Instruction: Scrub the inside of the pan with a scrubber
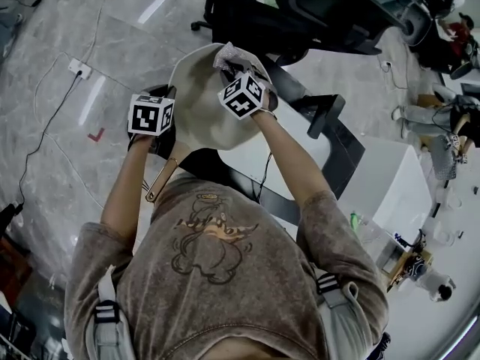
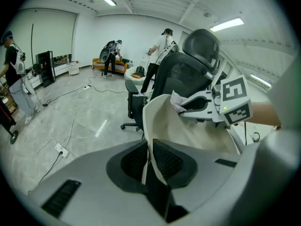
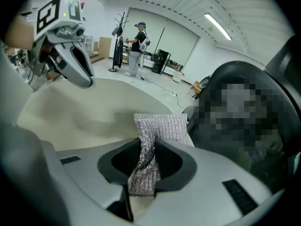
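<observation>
L gripper (image 2: 149, 161) clenched on pan (image 2: 188, 126) rim, pan held in the air, tilted. R gripper (image 3: 146, 161) clamps scrubber (image 3: 160, 126), which sits at pan's far rim. Just beyond R fingers: black office chair (image 1: 300, 13). White table (image 1: 390, 186) to their right. Left of L fingers: open floor (image 1: 135, 21) w/ power strip (image 1: 79, 68) + cable (image 1: 45, 126).

office chair (image 1: 322, 10) close beyond pan (image 1: 199, 100), open floor (image 1: 112, 47) to left
</observation>
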The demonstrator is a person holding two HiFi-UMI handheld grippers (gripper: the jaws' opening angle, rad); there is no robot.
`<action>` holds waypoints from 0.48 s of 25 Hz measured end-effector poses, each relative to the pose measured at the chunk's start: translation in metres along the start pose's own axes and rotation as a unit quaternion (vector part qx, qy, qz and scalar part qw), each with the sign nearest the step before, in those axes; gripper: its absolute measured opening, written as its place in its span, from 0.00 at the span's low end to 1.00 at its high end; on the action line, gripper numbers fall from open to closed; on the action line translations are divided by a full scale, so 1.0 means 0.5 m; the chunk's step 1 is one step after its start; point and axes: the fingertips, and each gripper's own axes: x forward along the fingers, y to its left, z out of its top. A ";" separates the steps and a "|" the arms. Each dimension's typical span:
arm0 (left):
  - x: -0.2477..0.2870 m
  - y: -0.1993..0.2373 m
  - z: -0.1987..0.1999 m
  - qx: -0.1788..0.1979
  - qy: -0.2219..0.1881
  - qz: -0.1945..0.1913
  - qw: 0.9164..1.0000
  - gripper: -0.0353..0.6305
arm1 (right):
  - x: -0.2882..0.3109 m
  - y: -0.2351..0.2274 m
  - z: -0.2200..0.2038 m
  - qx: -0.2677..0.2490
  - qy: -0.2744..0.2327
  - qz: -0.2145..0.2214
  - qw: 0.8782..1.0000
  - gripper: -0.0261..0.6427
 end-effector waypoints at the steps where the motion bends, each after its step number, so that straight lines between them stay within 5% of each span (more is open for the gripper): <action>1: 0.002 -0.001 0.001 0.003 0.002 0.002 1.000 0.12 | -0.004 -0.002 -0.005 0.003 0.005 0.003 1.000 0.20; 12: 0.006 -0.002 0.004 0.008 0.008 0.013 1.000 0.12 | -0.069 -0.019 -0.069 -0.045 0.085 0.036 0.995 0.20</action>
